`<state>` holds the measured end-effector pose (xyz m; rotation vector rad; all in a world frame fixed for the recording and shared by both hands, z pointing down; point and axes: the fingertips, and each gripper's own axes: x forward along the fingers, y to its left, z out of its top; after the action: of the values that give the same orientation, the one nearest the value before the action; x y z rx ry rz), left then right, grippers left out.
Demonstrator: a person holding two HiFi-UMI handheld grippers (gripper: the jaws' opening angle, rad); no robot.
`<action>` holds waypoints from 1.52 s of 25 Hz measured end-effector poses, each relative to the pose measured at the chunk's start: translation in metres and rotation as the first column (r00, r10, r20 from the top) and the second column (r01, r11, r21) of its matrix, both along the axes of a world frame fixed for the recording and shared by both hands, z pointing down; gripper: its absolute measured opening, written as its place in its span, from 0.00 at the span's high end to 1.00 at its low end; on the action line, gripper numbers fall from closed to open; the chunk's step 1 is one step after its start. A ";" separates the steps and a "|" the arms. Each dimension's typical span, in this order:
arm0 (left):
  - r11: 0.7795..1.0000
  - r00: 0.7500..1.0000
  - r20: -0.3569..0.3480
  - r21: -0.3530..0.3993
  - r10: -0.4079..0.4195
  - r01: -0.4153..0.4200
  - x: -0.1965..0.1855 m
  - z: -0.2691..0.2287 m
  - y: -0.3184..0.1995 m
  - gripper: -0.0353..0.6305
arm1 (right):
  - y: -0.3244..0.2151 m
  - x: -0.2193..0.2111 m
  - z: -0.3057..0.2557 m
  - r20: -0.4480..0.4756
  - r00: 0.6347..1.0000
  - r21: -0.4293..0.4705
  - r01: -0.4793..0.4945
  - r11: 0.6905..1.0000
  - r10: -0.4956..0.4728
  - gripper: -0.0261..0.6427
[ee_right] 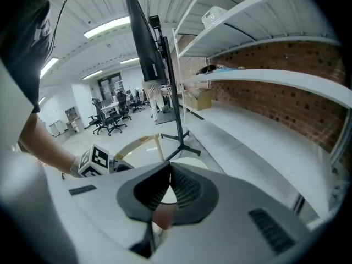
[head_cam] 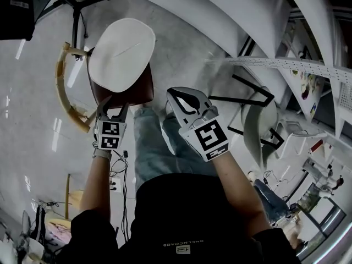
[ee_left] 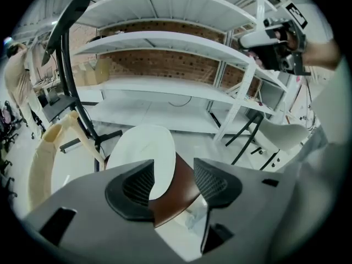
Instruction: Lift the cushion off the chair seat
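jaws of the left gripper stand wide apart with nothing pressed between the pads. through the gap i see the near rim of the cushion and the brown chair seat under it, both beyond the pads; i can't tell whether a tip touches the seat. jaws of the right gripper are closed, tips meeting, and they hold nothing.

from the head view, the left gripper sits at the chair's near edge, by its left corner, pointing down at the seat, its marker cube facing me. the right gripper hangs off the chair's near right side, clear of the seat and above my jeans leg.

the cushion is a white oval lying flat on the chair seat. it covers most of the seat and overhangs its far side, leaving only a brown strip bare along the near edge.

just left of the chair a curved wooden frame lies on the pale floor. beyond the chair a black stand rises. white shelving runs past the chair's far side, with a brick wall behind it. well to the chair's right stands a second chair, white with black legs.
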<state>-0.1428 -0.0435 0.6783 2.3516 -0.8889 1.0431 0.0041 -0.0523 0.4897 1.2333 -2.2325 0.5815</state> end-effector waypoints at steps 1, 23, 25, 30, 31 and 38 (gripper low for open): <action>1.000 1.000 0.006 -0.009 0.003 -0.003 0.000 0.010 0.000 0.61 | 0.000 0.001 0.004 -0.004 1.000 -0.007 -0.003 1.000 0.003 0.95; 0.989 0.968 0.216 -0.100 0.125 -0.106 0.014 0.189 -0.017 0.56 | 0.003 0.029 0.054 -0.015 0.998 -0.100 -0.069 0.993 0.068 0.95; 0.989 0.965 0.230 -0.111 0.125 -0.102 0.015 0.198 -0.020 0.56 | 0.003 0.033 0.060 -0.013 0.997 -0.112 -0.081 0.990 0.080 0.95; 0.979 0.951 0.264 -0.161 0.163 -0.123 0.011 0.225 -0.019 0.56 | 0.003 0.034 0.070 -0.002 0.995 -0.130 -0.098 0.987 0.099 0.95; 0.976 0.946 0.272 -0.169 0.178 -0.135 0.011 0.229 -0.018 0.56 | 0.003 0.034 0.071 -0.001 0.995 -0.132 -0.102 0.986 0.103 0.95; 0.964 0.907 0.338 -0.178 0.250 -0.200 0.006 0.247 -0.018 0.56 | 0.001 0.035 0.077 -0.009 0.994 -0.147 -0.113 0.983 0.113 0.95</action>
<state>-0.1364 -0.0618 0.9252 2.2205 -0.6435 1.6138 0.0394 -0.0513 0.5672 1.2891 -2.0874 0.7748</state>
